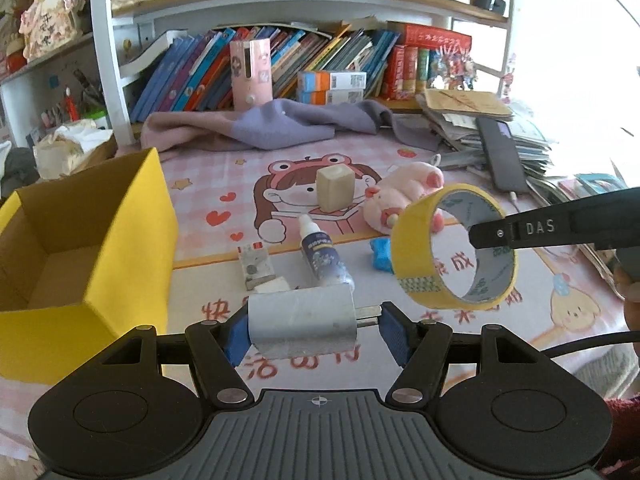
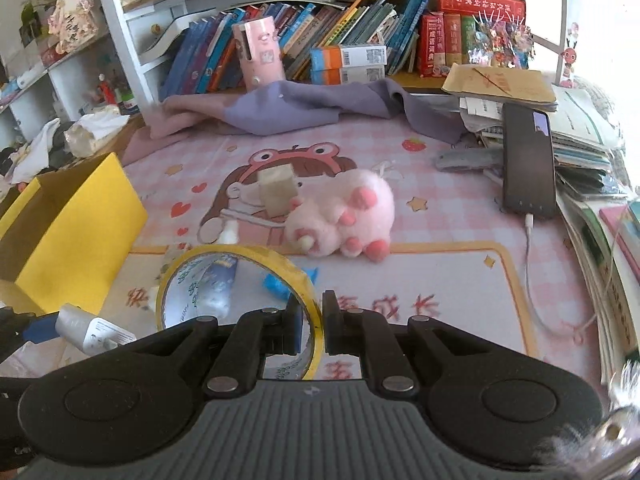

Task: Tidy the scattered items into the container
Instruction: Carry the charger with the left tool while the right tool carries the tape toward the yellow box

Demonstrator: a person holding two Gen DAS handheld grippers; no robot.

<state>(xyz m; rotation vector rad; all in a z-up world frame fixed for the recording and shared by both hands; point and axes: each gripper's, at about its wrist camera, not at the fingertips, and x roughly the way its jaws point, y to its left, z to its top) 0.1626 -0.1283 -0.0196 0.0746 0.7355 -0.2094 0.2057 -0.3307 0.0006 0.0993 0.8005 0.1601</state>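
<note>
Left gripper (image 1: 314, 330) closed on a white plug adapter (image 1: 302, 326), blue pads pressed to its two ends, metal prongs pointing right. Right gripper (image 2: 312, 326) shut on the wall of a yellow tape roll (image 1: 454, 246), one finger inside the ring, one outside, roll lifted clear of the mat. Open yellow box (image 1: 86, 248) at the left edge, brown inside, nothing visible in it.

Left on the pink cartoon mat (image 1: 404, 322): a beige block (image 1: 335, 188) standing upright on the printed figure's face, a pink plush toy (image 2: 344, 216) touching it on the right, a small white-capped bottle (image 1: 322, 256) lying down, a crumpled blue wrapper (image 1: 380, 254) just beside the plush, a small pale packet (image 1: 256, 266) near the bottle.

Behind, a purple cloth (image 1: 280, 124) heaped before a shelf of leaning books (image 1: 340, 60). At right, a black phone (image 2: 528, 160) with cable, leaning on a stack of papers (image 2: 580, 136).
</note>
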